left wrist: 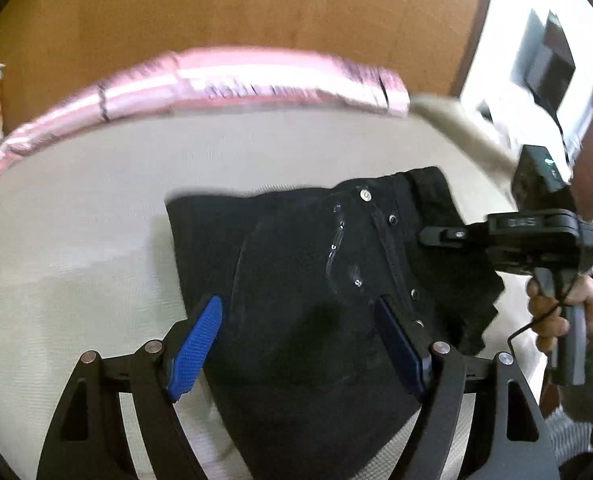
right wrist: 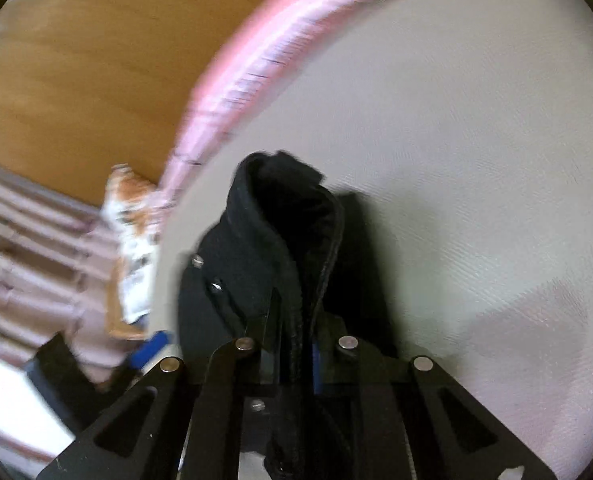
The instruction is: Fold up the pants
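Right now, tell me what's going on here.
A person is folding black pants on a pale bed surface, holding a tool in each hand. The right tool is shut on a fold of fabric at the waistband end, lifting that edge off the bed. The left tool is open, its blue pads apart over the pants without pinching them. A pink striped bolster lies along the bed's far edge.

Both wrist views look down, close, sharing the pants (left wrist: pixel 316 280), seemingly.

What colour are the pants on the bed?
Black pants, with small silver rivets; clearest in the left wrist view.
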Motion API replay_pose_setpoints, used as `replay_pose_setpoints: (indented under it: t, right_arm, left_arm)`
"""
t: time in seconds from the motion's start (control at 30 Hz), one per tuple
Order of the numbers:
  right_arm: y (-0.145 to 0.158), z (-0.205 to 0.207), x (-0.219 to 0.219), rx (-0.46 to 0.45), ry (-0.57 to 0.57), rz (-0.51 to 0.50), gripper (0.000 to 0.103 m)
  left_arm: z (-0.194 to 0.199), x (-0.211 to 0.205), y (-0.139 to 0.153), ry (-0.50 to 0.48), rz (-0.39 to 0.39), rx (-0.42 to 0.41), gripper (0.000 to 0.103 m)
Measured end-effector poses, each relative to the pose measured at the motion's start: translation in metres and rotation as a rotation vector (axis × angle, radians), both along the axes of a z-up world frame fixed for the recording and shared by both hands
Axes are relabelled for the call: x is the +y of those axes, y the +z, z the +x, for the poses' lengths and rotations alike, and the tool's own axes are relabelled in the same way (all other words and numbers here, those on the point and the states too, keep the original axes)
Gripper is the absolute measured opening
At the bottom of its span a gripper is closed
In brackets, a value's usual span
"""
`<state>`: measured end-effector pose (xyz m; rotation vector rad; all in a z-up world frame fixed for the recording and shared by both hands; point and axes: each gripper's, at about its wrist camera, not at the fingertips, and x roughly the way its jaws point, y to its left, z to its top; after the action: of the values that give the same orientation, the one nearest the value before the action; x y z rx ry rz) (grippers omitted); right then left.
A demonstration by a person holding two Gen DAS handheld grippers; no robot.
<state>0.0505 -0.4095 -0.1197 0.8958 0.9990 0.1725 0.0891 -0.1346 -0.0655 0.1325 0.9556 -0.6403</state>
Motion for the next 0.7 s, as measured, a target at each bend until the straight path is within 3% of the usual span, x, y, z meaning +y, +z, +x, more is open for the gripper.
replay_pose_setpoints:
  t: [0.1,0.17,0.3,0.57,0.7]
  right_arm:
    - [-0.018,-0.005,-0.008,0.014,-0.030,0.078,0.015]
    - [-0.011,-0.003,-0.006,0.019,-0.011,0.047,0.026]
    - [0.008,-0.011,0.001,0.020,0.009,-0.064,0.030]
    - [0.027,-0.055,0.004,-0.001,-0.001,-0.087,0.029]
    - [0.023,-0.059,0.010,0.014,-0.001,-0.149,0.015]
  left_arm:
    - [-0.005,-0.013,-0.022,-0.055,0.130,-0.040,0.078]
    - [-0.006,-0.016,-0.035,-0.084,0.185,-0.050,0.078]
    - [-0.003,-0.012,-0.038,-0.066,0.157,-0.019,0.078]
    - [-0.018,-0.002,-0.028,-0.068,0.125,0.033,0.078]
    - [-0.028,0.000,-0.029,-0.066,0.143,0.027,0.078]
